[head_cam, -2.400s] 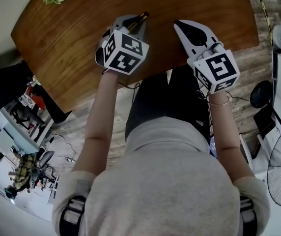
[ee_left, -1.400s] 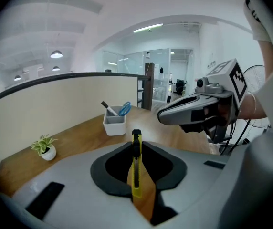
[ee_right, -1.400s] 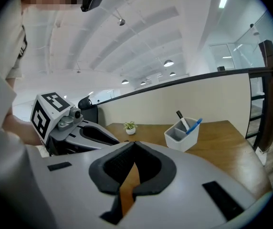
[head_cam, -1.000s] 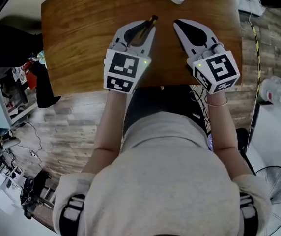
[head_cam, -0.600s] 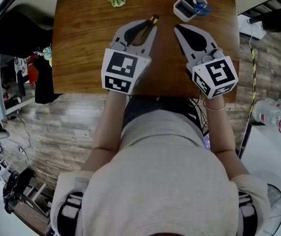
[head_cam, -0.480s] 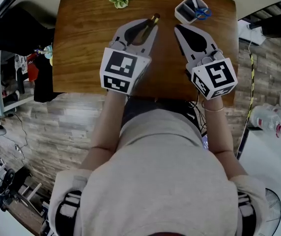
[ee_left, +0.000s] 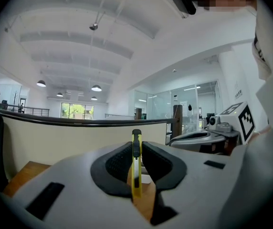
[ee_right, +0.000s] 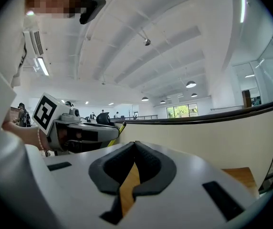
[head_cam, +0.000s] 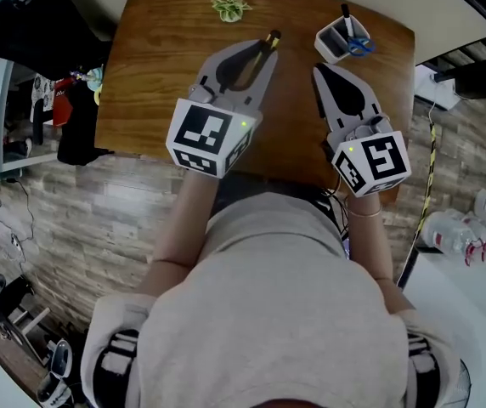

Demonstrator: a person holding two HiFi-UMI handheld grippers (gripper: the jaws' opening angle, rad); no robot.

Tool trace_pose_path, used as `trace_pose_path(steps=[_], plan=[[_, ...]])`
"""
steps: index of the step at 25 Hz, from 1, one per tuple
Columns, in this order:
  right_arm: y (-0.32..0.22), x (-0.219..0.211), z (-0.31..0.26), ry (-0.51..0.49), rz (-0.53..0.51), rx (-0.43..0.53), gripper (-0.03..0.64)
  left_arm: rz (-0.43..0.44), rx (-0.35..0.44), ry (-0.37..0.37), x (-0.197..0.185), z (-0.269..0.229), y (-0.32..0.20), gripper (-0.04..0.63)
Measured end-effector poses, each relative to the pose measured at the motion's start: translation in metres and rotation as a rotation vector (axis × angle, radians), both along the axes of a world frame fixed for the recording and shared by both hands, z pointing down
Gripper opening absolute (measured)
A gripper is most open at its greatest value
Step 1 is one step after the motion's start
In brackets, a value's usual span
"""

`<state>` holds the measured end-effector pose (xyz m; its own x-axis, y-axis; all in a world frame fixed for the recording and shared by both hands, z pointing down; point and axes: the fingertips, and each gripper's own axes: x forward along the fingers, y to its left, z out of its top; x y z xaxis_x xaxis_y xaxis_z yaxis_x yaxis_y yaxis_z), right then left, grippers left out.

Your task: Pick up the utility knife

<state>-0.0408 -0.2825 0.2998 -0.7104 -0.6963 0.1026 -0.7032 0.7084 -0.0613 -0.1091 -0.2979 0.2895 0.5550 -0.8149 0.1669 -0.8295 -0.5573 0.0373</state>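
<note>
We hold the knife (ee_left: pixel 136 173) in our left claw (head_cam: pixel 266 51). It is pinched on edge between the two dark pads (ee_left: pixel 112 168), its yellow body upright and a black part near its tip. The jaws stand narrow, closed on the knife's thin body. In the head view the tip pokes out just past the claw's fingertips and points toward the far edge of the surface (head_cam: pixel 154 83). The knife hangs over the surface, roughly at its middle; from above we cannot tell how high.

Our right claw (head_cam: pixel 320 71) is just beside the left, also over the surface and aimed much the same way. Its jaws are together with the pad tips touching and nothing between them. Only wood shows through the gap behind the tips. Each claw shows in the other's view, and the right gripper view catches the knife's yellow end sticking out of the left claw.

Beyond the right claw's tip a small white tray (head_cam: pixel 326 42) stands on the surface near the far right corner. It holds blue scissors (head_cam: pixel 360 47) and a dark pen (head_cam: pixel 346 15). A small green plant (head_cam: pixel 231 7) sits near the far edge, beyond the knife.

Around the surface lies a plank floor (head_cam: pixel 73 211). Some bottles (head_cam: pixel 457 232) are at the right and a dark cloth (head_cam: pixel 31 24) at the left.
</note>
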Motion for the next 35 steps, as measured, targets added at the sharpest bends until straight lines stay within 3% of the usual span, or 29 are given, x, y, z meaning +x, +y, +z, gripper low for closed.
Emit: trace_pose_path(steps=[11, 20, 35], plan=[[0.032, -0.003, -0.003, -0.001, 0.034, 0.027, 0.011, 0.010, 0.031, 0.118, -0.004, 0.008, 0.040, 0.076], [0.051, -0.011, 0.015, 0.031, 0.023, -0.016, 0.011, 0.067, -0.023, 0.088, 0.004, 0.029, 0.058, 0.077], [0.052, -0.012, 0.025, 0.023, 0.069, -0.053, 0.011, 0.115, -0.070, 0.106, 0.013, 0.045, 0.063, 0.075]])
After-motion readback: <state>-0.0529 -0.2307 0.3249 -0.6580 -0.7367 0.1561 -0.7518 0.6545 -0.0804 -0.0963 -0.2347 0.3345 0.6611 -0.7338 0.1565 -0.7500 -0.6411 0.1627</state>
